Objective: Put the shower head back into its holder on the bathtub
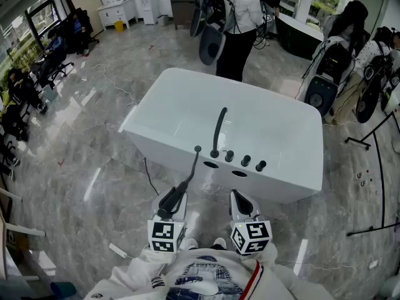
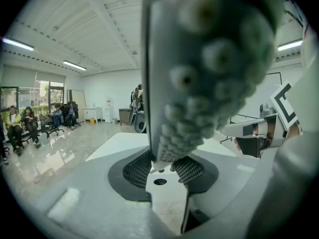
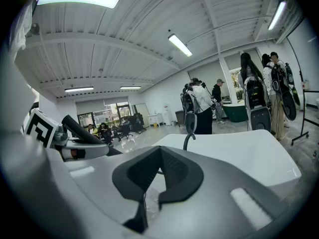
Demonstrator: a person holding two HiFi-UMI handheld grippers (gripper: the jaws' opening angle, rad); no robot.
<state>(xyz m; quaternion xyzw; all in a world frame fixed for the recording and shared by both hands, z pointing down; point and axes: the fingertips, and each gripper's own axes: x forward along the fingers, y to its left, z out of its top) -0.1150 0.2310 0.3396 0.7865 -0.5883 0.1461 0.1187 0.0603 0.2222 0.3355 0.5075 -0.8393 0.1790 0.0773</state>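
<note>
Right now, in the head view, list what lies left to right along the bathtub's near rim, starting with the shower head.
shower head → faucet spout → first knob → second knob → third knob

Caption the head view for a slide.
Left tongs grip the shower head in front of the white bathtub; right tongs empty alongside.
</note>
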